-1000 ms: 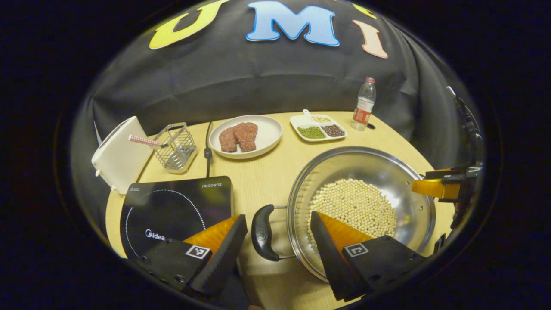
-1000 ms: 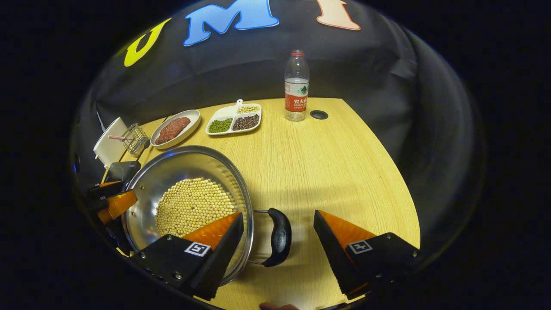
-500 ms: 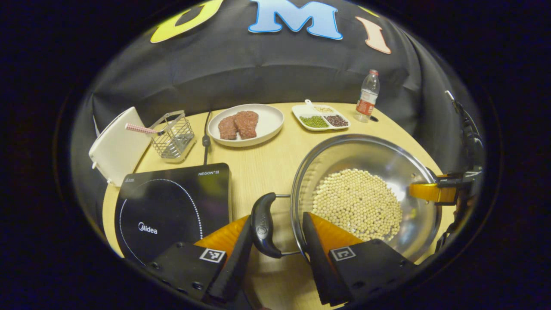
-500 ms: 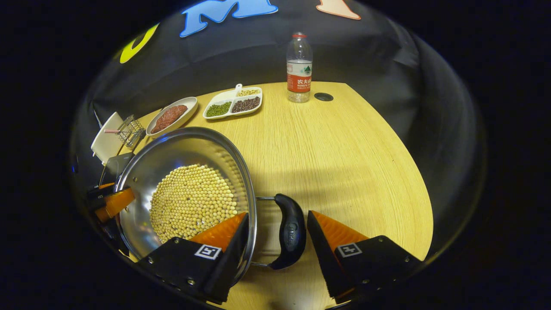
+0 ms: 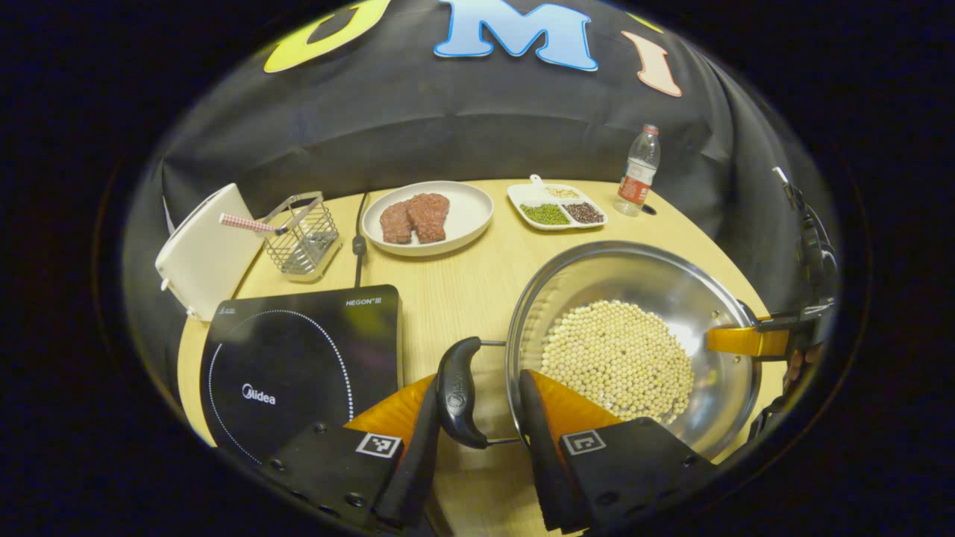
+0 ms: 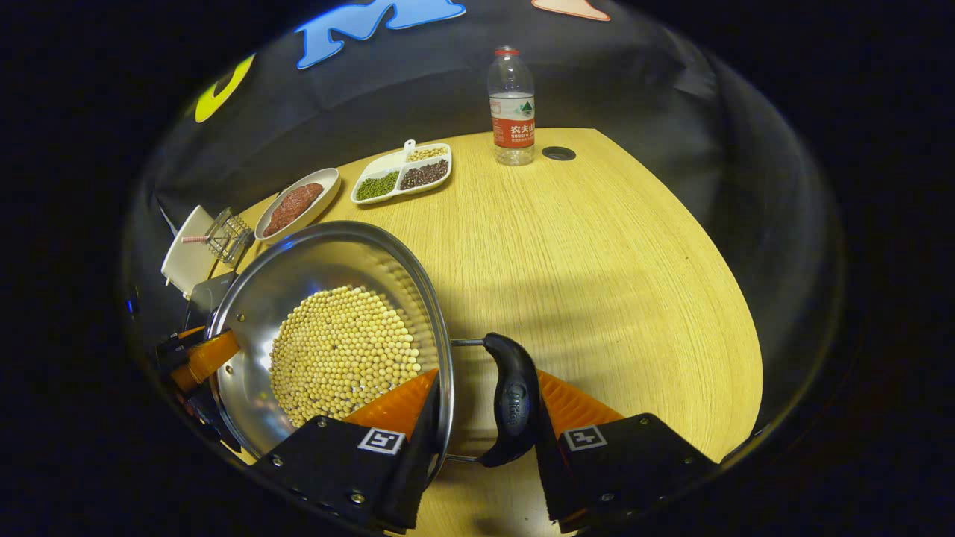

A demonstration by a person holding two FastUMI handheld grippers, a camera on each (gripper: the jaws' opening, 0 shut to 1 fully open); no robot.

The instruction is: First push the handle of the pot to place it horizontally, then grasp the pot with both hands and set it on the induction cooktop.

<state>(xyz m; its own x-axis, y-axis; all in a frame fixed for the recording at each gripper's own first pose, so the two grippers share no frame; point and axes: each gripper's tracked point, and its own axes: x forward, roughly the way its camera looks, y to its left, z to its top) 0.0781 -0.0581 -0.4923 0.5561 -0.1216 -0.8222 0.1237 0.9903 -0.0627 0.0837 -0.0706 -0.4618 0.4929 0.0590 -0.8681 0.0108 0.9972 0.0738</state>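
both grippers' fingers (image 5: 418,440) around pot (image 5: 634,298) handles

In the right gripper view the cooktop (image 6: 211,292) is mostly hidden behind the pot (image 6: 298,276). The right gripper (image 5: 746,341) is cut off at the edge of the left gripper view. The basket's (image 6: 230,235) contents are too small to tell.

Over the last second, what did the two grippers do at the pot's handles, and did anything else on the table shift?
Both grippers narrowed from wide open around the handles. The left gripper now brackets the pot's left handle, the right gripper the right handle; full pad contact is unclear. The pot with its beans looks slightly nearer in both views. The cooktop, meat plate and bottle kept their places.
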